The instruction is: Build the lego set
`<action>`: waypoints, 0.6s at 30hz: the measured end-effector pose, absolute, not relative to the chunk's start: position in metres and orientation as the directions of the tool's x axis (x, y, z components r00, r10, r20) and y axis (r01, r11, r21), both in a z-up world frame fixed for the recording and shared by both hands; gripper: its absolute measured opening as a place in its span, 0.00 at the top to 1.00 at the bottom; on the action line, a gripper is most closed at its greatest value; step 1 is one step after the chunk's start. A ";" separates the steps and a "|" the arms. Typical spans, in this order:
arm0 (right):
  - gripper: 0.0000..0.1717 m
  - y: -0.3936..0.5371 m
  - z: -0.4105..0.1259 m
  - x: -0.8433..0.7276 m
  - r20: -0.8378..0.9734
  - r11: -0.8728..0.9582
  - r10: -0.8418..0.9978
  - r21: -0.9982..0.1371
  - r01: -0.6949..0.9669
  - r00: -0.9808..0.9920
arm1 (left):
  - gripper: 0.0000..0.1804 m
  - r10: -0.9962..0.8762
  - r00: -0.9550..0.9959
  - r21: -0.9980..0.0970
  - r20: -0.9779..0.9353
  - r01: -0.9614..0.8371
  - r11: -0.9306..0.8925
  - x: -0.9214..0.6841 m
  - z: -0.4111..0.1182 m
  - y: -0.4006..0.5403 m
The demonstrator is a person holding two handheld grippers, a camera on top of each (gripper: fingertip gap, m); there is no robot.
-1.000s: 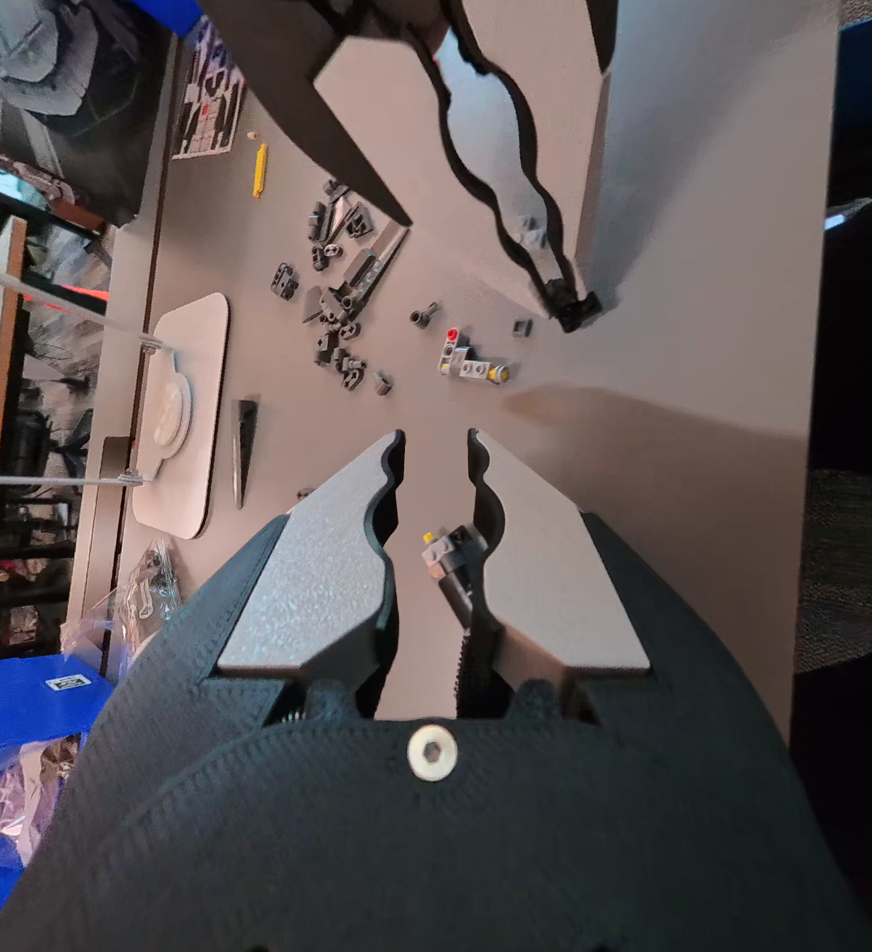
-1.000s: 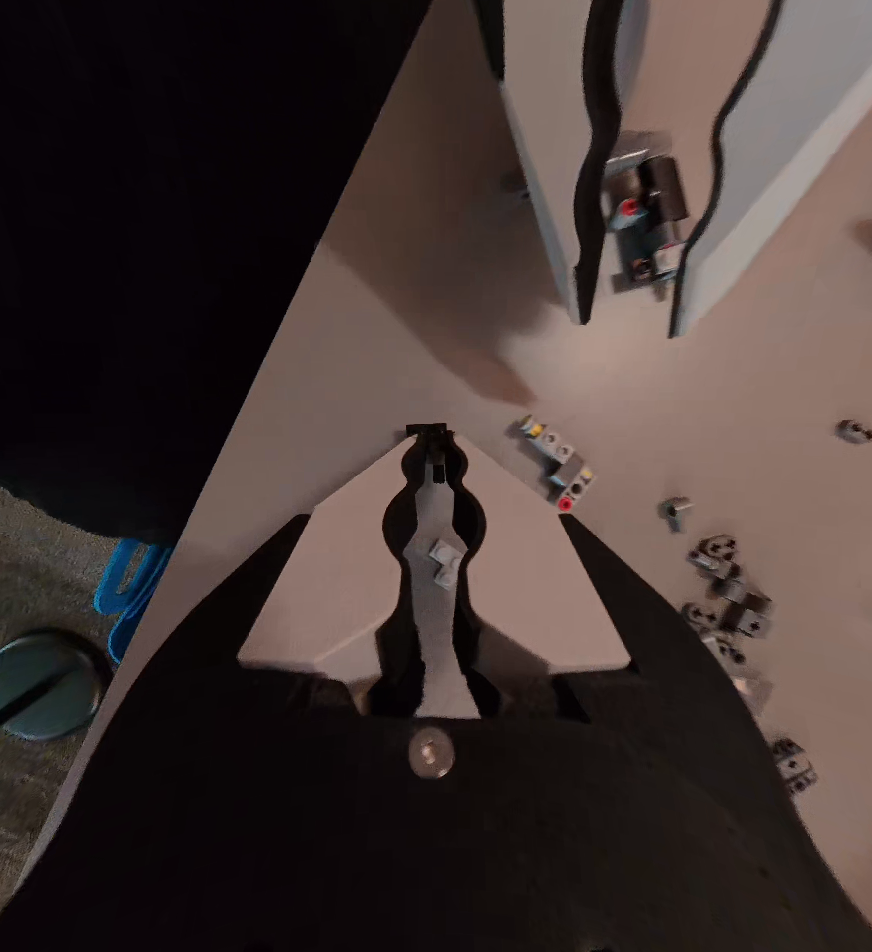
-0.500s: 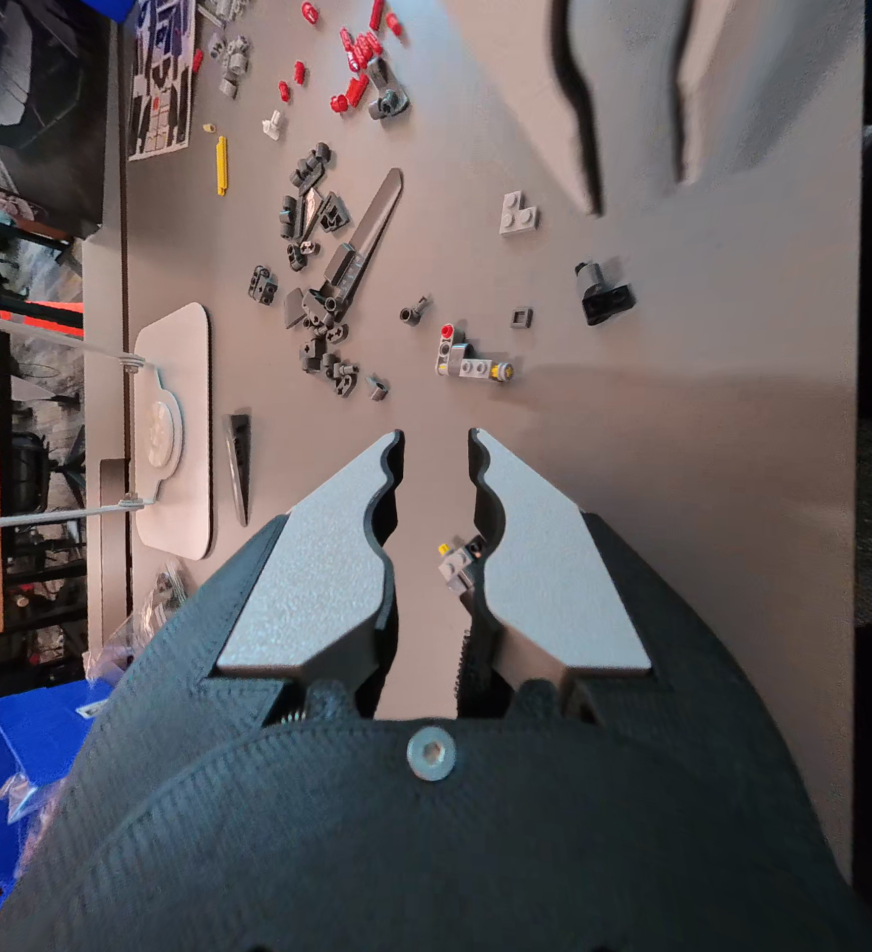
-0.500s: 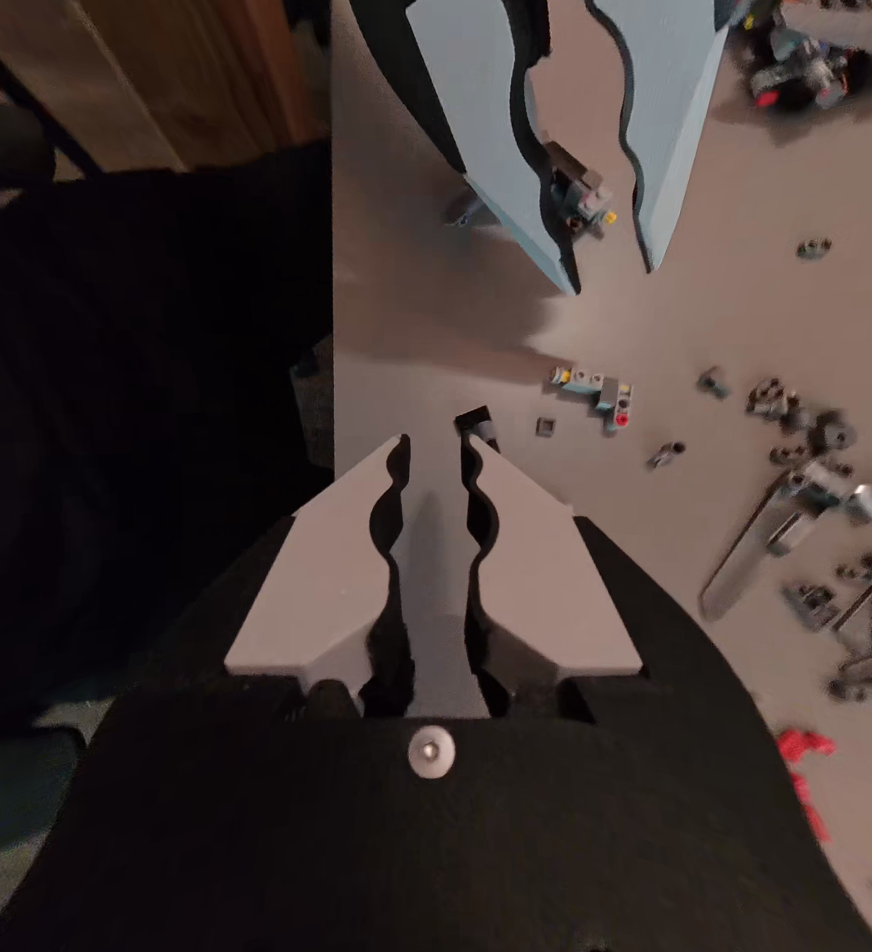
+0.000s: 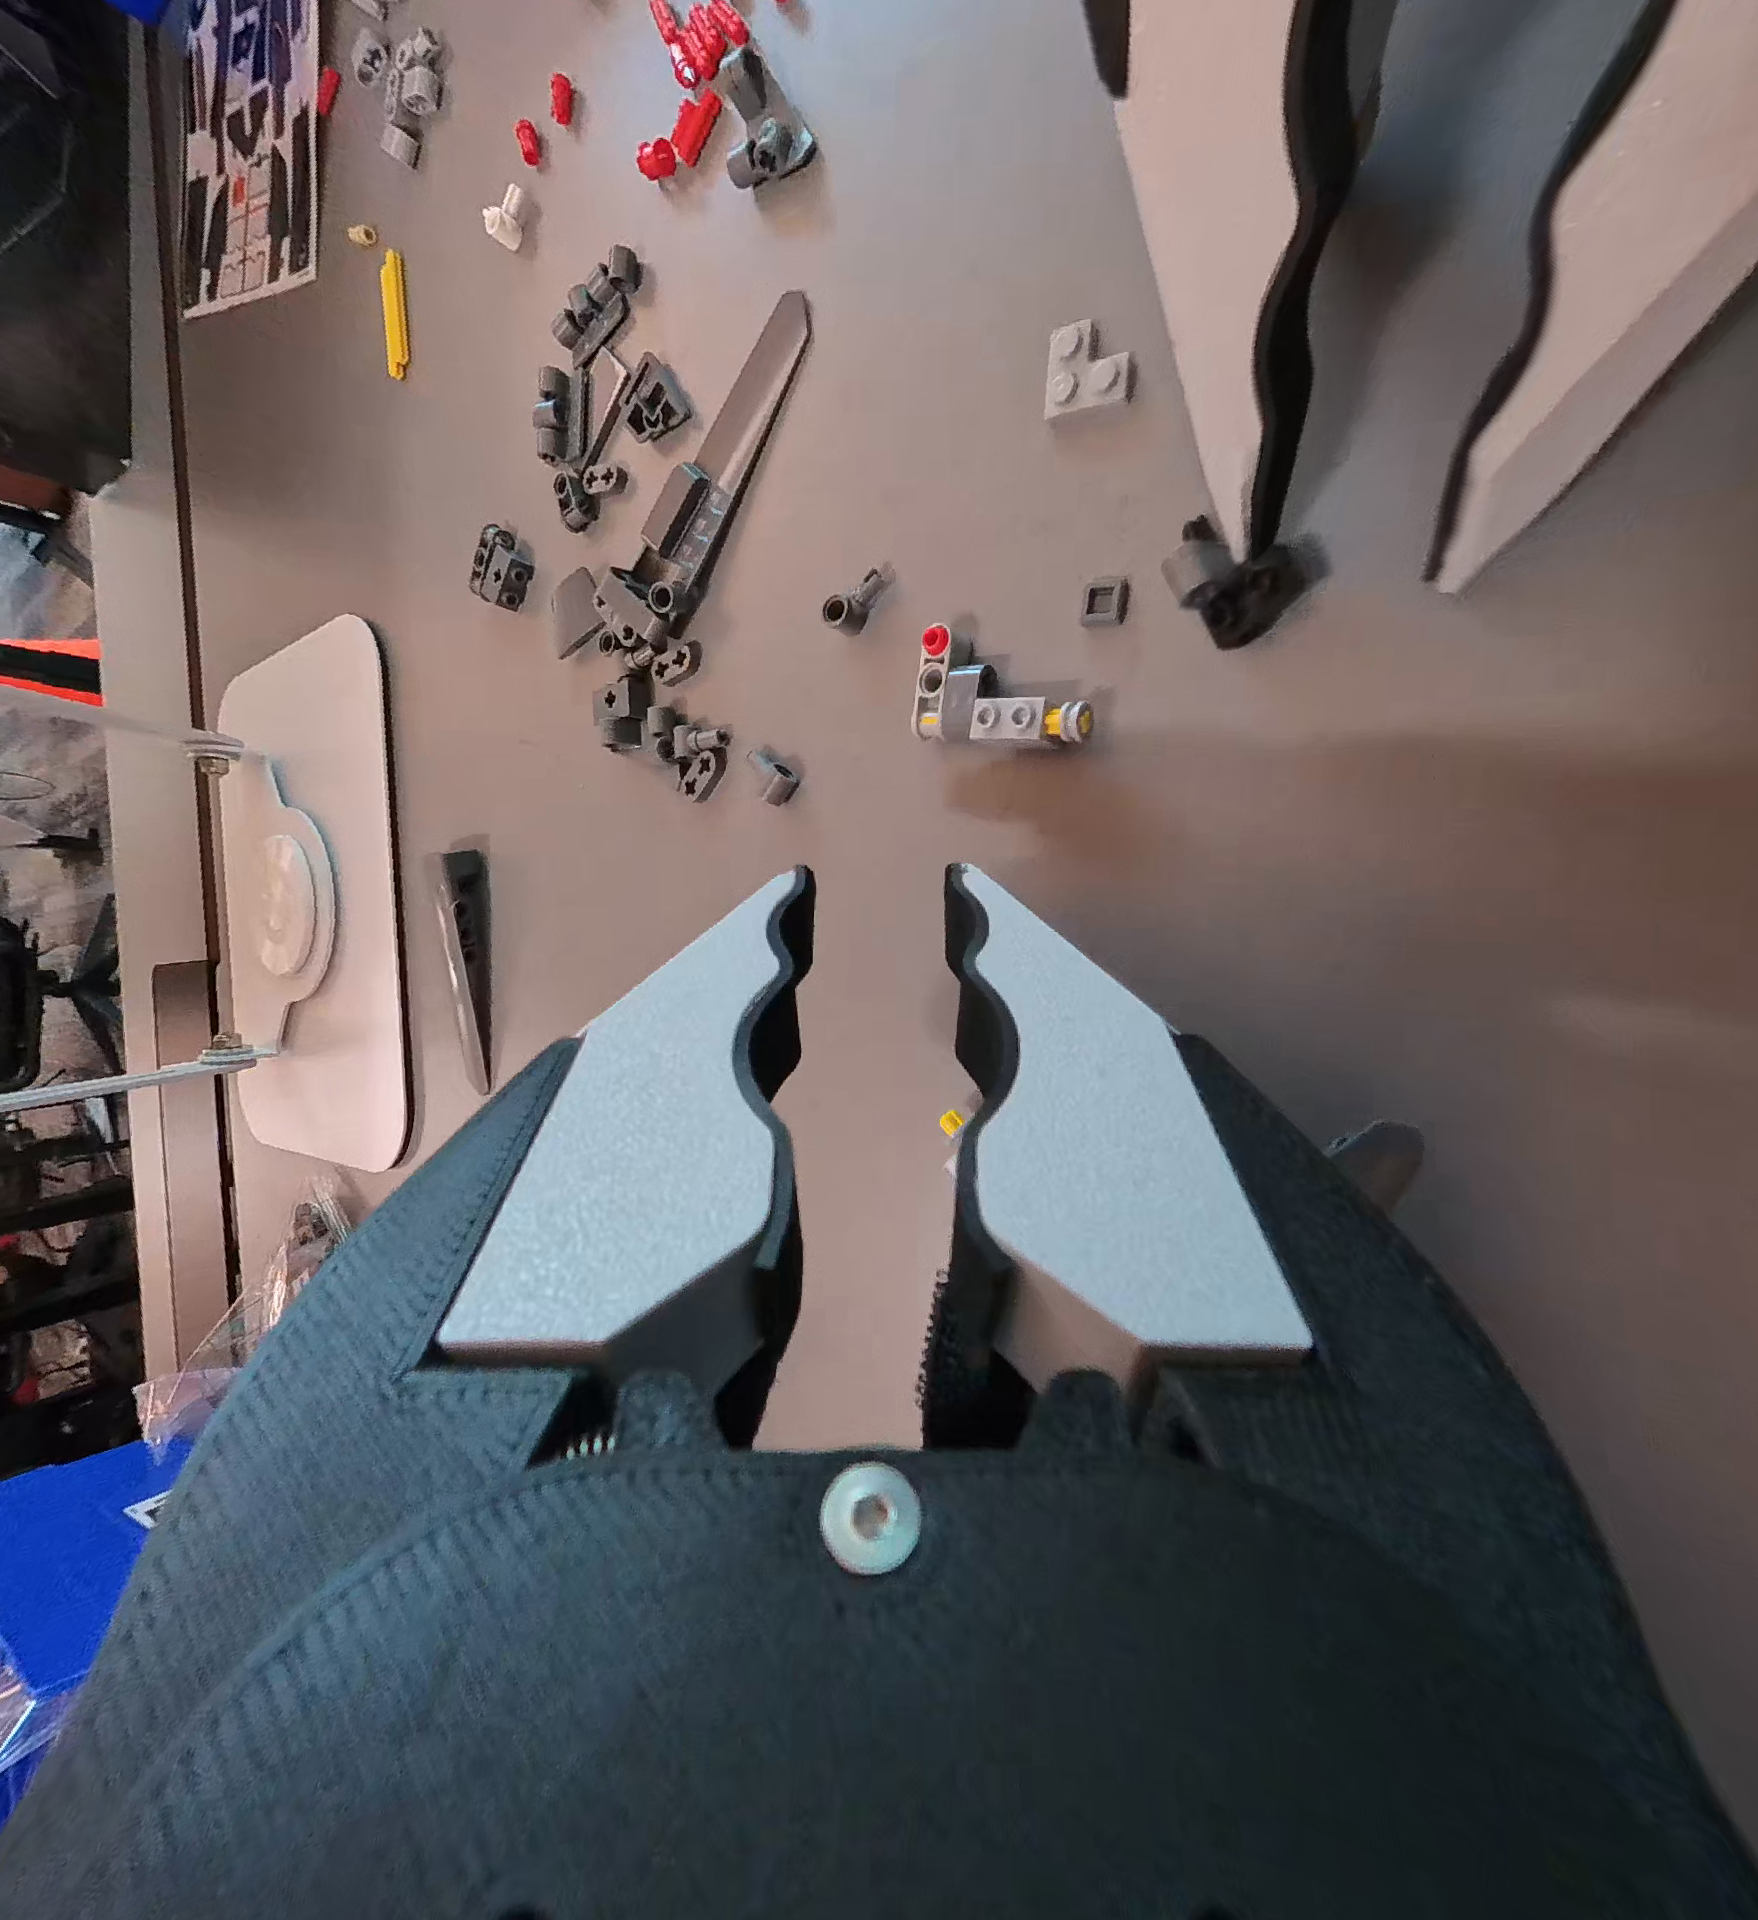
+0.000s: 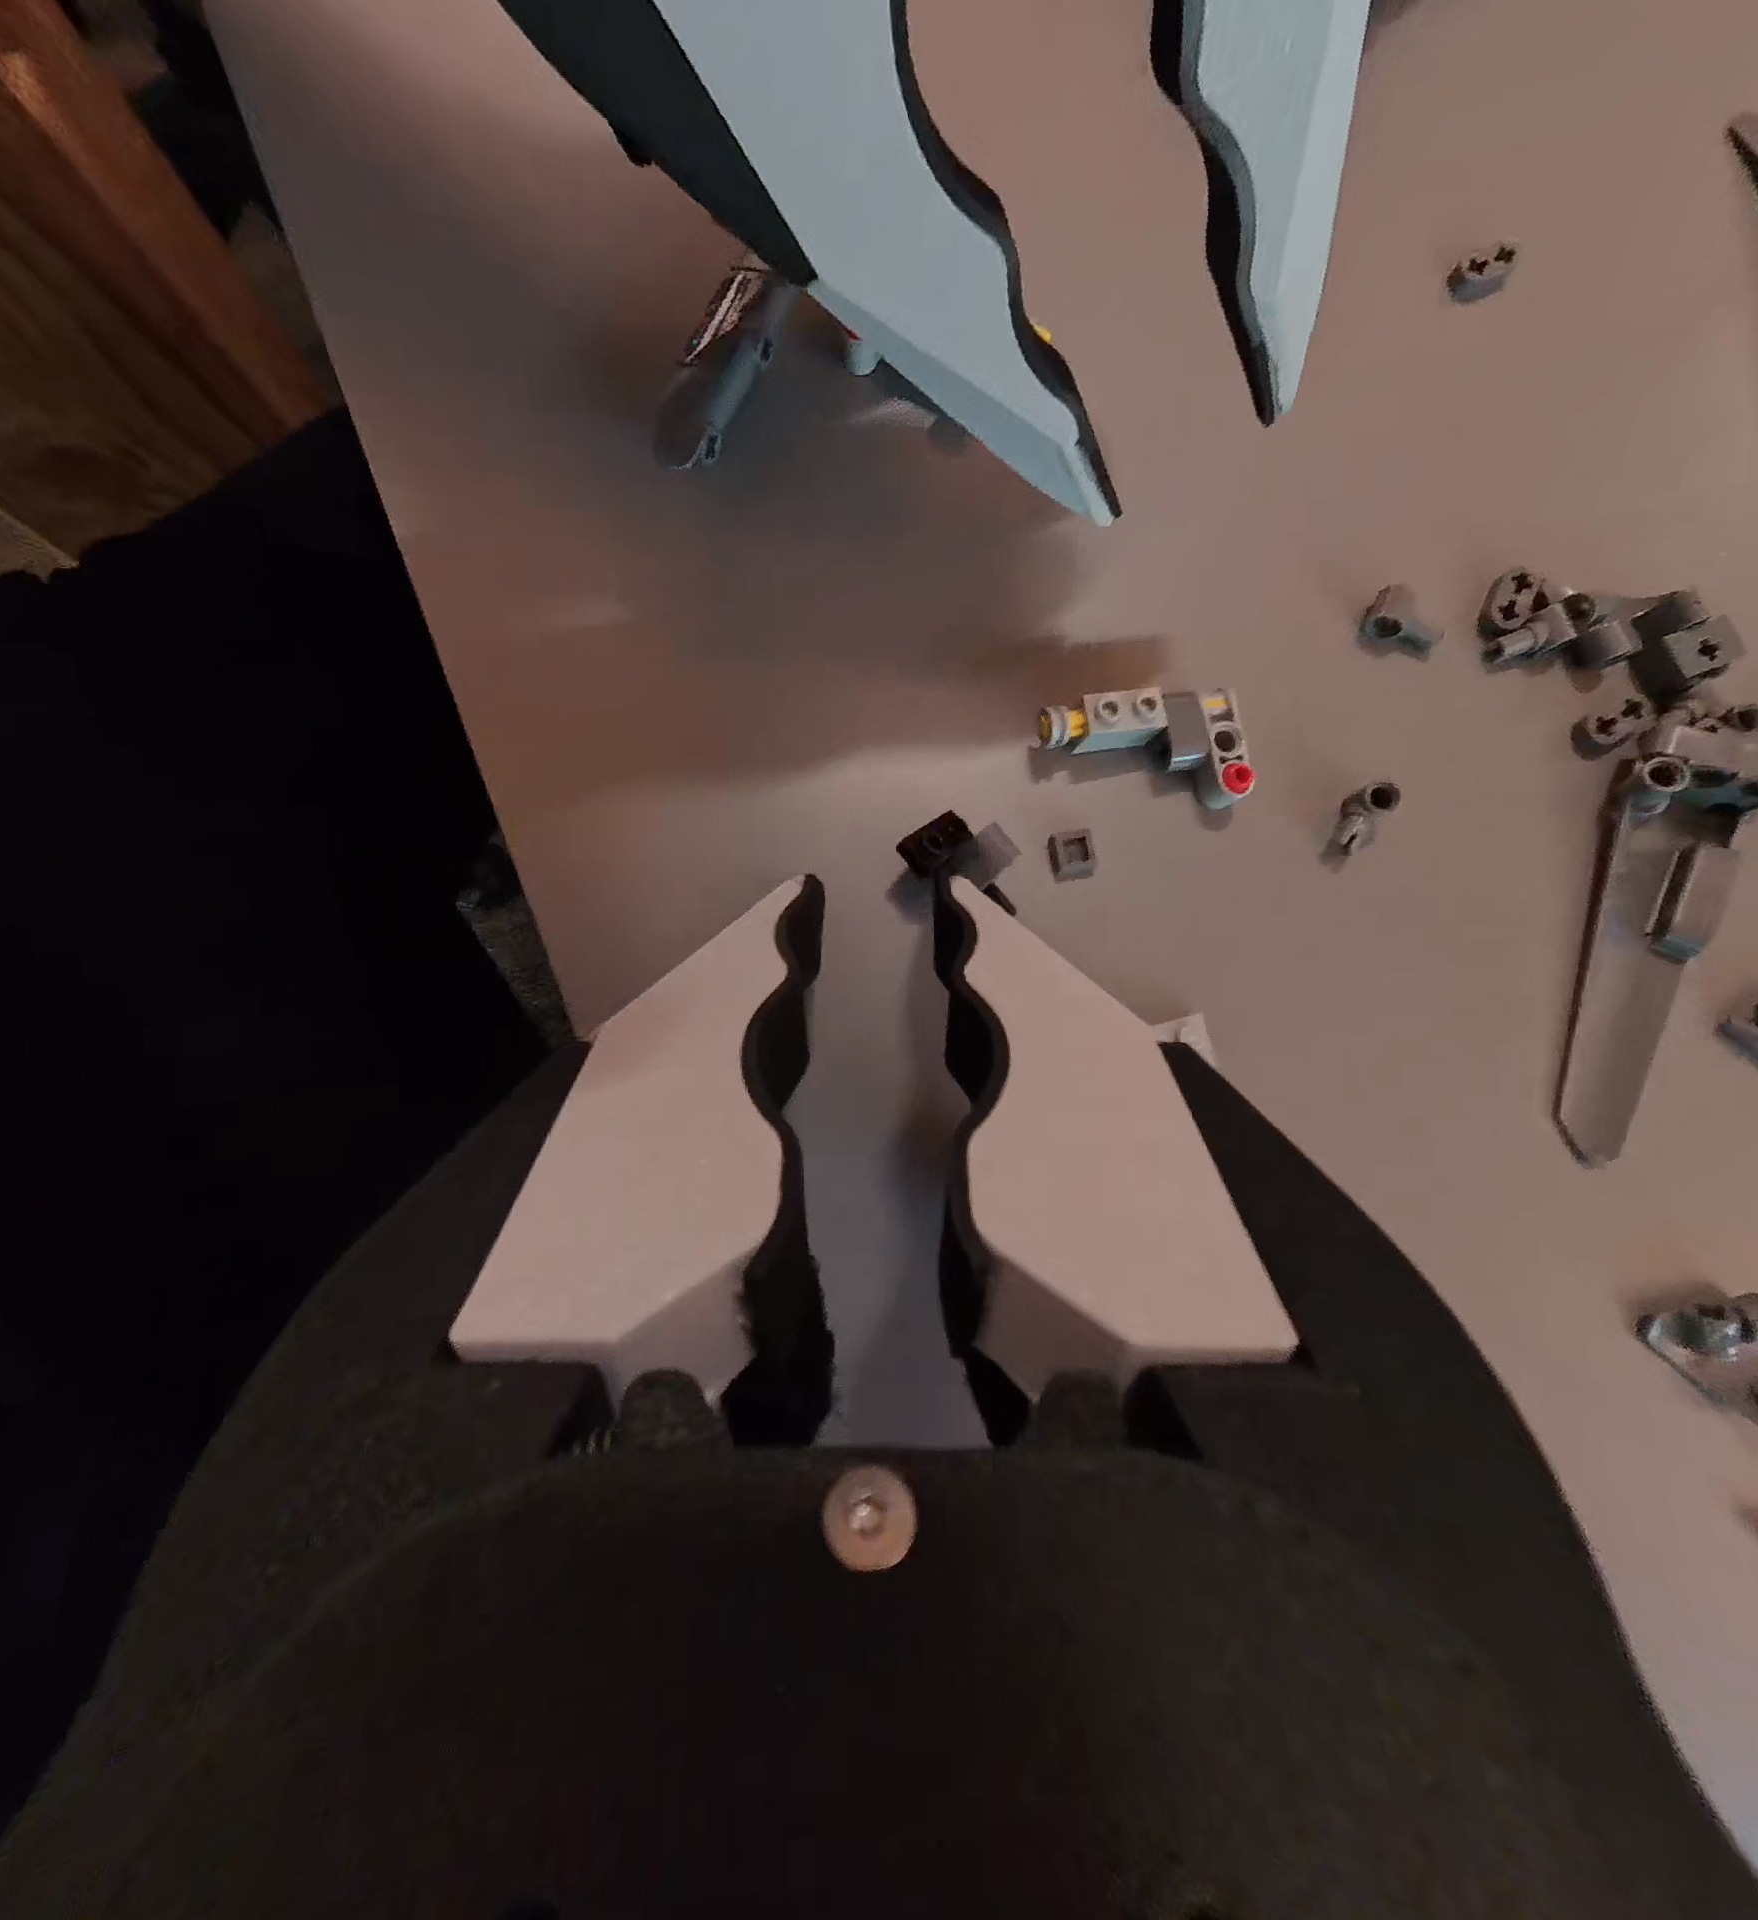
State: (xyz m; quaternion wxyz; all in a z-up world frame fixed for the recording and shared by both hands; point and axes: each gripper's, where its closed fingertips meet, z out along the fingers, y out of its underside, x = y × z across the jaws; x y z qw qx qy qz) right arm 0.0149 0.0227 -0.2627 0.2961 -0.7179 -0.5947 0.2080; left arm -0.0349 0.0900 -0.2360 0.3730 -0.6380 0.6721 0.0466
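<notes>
- On the grey bench [image 5: 1477, 935], in the left wrist view, the left tool [image 5: 877, 883] is hovering low with its two fingers standing a narrow way apart and bare bench showing between them.
- A tiny brick piece with a yellow end [image 5: 951, 1122] is peeking out at the inner edge of this tool's right finger. The rest of it is hidden, so I cannot tell whether it is being gripped.
- Just ahead of the fingertips, an L-shaped light grey brick assembly with a red pin and a yellow pin [image 5: 1000, 707] is lying flat. A small dark grey square ring tile [image 5: 1106, 603] is sitting just beyond it.
- Farther off, the right tool [image 5: 1353, 571] is reaching down, with one fingertip touching a small black brick piece [image 5: 1244, 592].
- A light grey L-shaped studded plate [image 5: 1088, 369] is lying beside that finger. A long dark grey blade-shaped part [image 5: 740, 436] is resting among loose dark grey connectors, with small red pieces [image 5: 688, 114] scattered beyond.
- In the right wrist view, the right tool [image 6: 875, 888] is narrowly parted and gripping nothing, with bare bench [image 6: 646, 623] between its pads.
- The small black brick piece [image 6: 942, 842] is lying at the tip of its right finger, and the square ring tile [image 6: 1072, 857] is just beside it.
- The L-shaped assembly [image 6: 1155, 738] is lying a little farther on.
- The left tool [image 6: 1187, 457] is hanging above the bench at the top, its fingers apart.
</notes>
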 end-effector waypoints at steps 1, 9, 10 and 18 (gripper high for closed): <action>0.91 0.024 -0.263 0.014 0.058 -0.111 0.978 -0.672 0.732 0.202 | 0.87 -0.825 0.091 -0.414 -0.558 -0.892 0.182 -0.035 -0.237 0.090; 0.91 0.029 -0.261 0.013 0.041 -0.151 0.970 -0.669 0.728 0.239 | 0.88 -0.842 0.065 -0.424 -0.535 -0.883 0.201 -0.031 -0.241 0.087; 0.90 0.028 -0.261 0.014 0.032 -0.161 0.969 -0.672 0.723 0.245 | 0.89 -0.839 0.057 -0.421 -0.542 -0.882 0.212 -0.030 -0.240 0.084; 0.89 0.044 -0.244 0.010 0.049 -0.193 0.937 -0.755 0.627 0.347 | 0.94 -0.830 0.018 -0.401 -0.557 -0.881 0.250 -0.018 -0.241 0.052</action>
